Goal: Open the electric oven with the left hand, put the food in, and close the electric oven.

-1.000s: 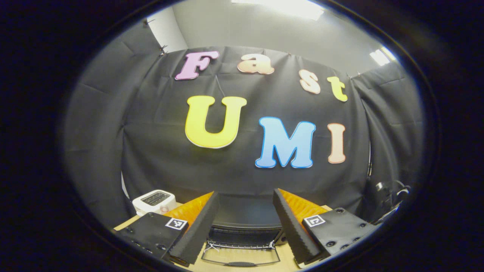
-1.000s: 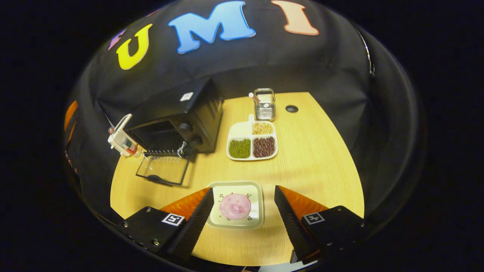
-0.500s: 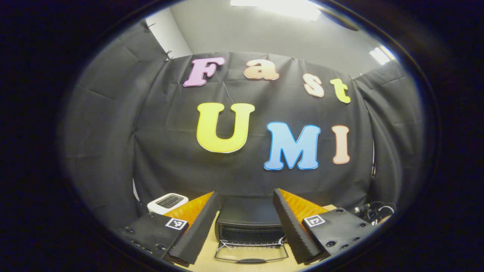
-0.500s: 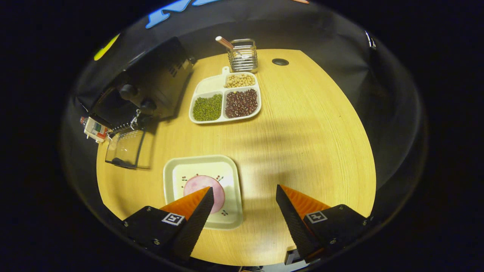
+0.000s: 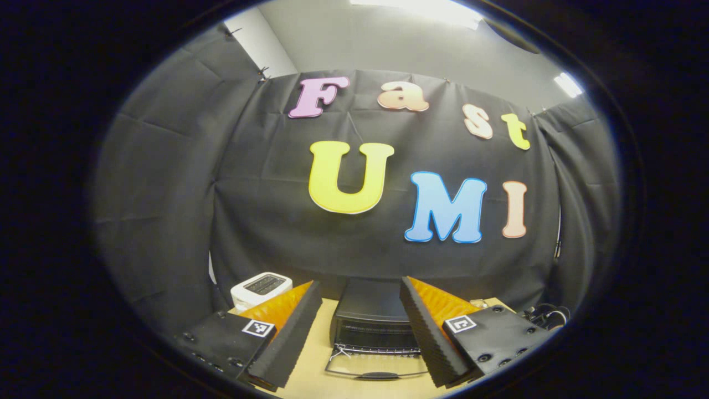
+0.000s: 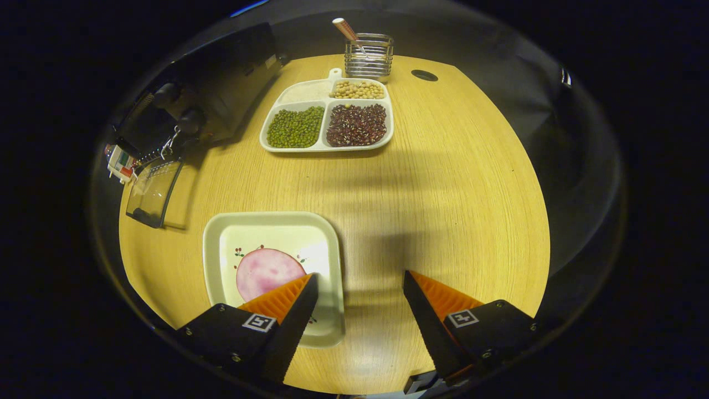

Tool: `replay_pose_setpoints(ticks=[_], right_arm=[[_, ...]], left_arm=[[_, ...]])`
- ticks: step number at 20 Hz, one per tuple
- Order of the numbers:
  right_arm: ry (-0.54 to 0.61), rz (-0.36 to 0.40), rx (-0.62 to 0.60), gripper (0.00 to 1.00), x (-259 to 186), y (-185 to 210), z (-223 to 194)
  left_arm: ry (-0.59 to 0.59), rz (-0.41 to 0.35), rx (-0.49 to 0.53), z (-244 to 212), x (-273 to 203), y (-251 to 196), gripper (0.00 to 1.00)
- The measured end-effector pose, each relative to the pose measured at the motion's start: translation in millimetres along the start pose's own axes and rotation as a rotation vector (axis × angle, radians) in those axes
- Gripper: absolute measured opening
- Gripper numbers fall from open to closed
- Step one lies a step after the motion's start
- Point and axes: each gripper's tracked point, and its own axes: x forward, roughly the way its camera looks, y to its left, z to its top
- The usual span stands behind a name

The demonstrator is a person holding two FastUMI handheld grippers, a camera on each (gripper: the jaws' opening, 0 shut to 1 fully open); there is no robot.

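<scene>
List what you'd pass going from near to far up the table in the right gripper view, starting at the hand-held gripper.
Right hand-held gripper → square plate holding the pink slice of food → divided tray of beans → wire utensil holder at the table's far edge.

Right claw [image 6: 359, 302] descended — plate [image 6: 271, 224] nearer.
</scene>
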Motion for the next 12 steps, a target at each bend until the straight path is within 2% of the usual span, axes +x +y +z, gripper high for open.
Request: replay_pose_setpoints(ticks=[2,3,5,7,8,9,10,11,12], right_arm=[[0.009,0.037,-0.008,0.92,0,9,0],[0.012,0.042,-0.028,0.78,3,9,0],[0.027,0.06,-0.052,0.77,1,12,4],[0.053,0.069,-0.061,0.43,3,16,0],[0.066,0.104,-0.079,0.43,2,19,2],[0.076,0.098,-0.015,0.25,-11,16,10],[0.078,0.126,0.009,0.08,17,21,6],[0.095,0.151,0.017,0.0,2,19,5],[0.084,0.179,0.014,0.01,2,19,5]], left_arm=[[0.01,-0.003,-0.009,-4,-1,-1,1.0],[0.012,-0.007,-0.011,-4,0,-3,0.96],[0.015,-0.016,-0.013,-5,1,-8,0.96],[0.016,-0.031,-0.015,-5,0,-14,1.0],[0.013,-0.034,-0.012,-6,0,-16,1.0],[0.008,-0.039,-0.012,-5,-2,-18,1.0],[0.006,-0.047,-0.012,-4,-2,-21,1.0],[0.007,-0.051,-0.008,-3,-3,-24,1.0],[0.003,-0.048,-0.004,-3,-6,-24,1.0]])
